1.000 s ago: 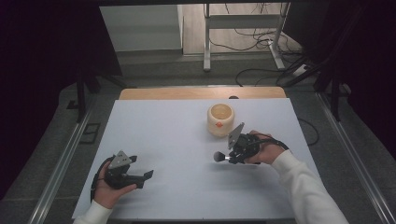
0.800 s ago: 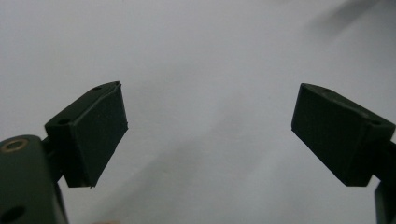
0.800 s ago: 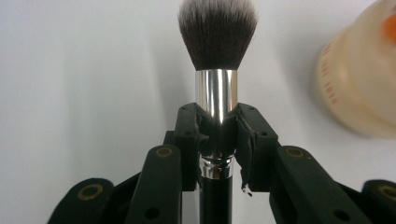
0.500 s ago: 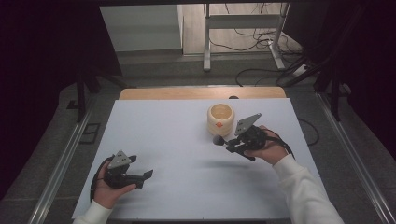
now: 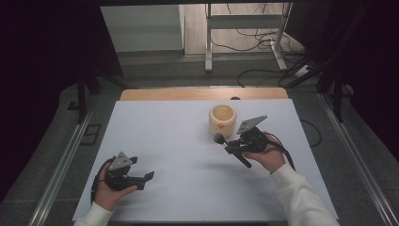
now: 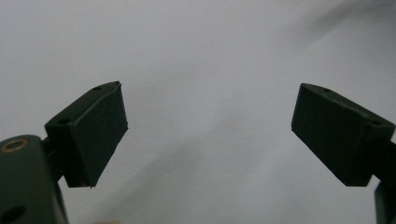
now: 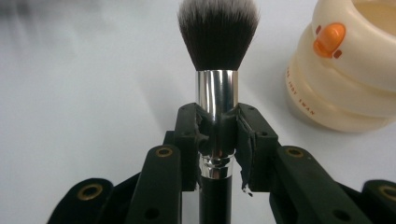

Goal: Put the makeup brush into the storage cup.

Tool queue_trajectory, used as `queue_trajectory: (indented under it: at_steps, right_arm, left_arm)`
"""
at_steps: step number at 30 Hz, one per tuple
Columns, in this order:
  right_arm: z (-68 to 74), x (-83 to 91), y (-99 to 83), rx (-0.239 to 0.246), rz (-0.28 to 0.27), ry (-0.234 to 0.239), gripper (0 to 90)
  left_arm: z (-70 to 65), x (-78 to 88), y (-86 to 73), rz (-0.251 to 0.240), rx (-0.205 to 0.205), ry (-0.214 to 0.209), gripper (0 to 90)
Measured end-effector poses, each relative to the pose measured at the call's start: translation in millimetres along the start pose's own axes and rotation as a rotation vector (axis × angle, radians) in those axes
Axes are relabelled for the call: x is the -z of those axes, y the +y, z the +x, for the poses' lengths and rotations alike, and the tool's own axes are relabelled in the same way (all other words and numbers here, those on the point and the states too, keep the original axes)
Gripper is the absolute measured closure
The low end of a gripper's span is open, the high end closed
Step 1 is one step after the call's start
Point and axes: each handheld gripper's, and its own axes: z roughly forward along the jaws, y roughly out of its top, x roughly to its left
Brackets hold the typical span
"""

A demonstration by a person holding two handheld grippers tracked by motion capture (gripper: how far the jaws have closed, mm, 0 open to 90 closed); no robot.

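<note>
While the brush is carried: the right hand-held gripper (image 7: 218, 135) is clamped on the silver ferrule of a black-handled makeup brush with a dark, white-tipped head (image 7: 218, 35).
Brush place: in the high view its head (image 5: 219, 138) hangs just in front of the cream ringed pot with an orange duck mark (image 5: 222, 119), above the white worktop (image 5: 179, 141).
Step, judged: likely bringing the bristles to the pot's open mouth.
Doing it well: lift the head above the rim, approach gently, keep the grip firm on the ferrule so the handle cannot swing.
Left hand-held gripper (image 5: 141, 178): jaws apart, idle, well left of the pot.
Change: a second ago the brush was farther out from the pot; it has moved closer.
</note>
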Motion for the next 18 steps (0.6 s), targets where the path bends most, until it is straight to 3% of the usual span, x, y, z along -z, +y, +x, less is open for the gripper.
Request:
queue_trajectory:
  at_steps: [6,18]
  right_arm:
    - [2.1,0.5,-1.7,-0.013,-0.008,-0.006,71.4]
    - [-0.9,3.9,-5.9,-0.085,-0.045,-0.031,71.4]
  left_arm:
    - [0.5,-0.8,0.0,0.001,-0.001,0.0,11.1]
    - [3.7,-1.2,-0.6,-0.006,0.006,0.01,11.3]
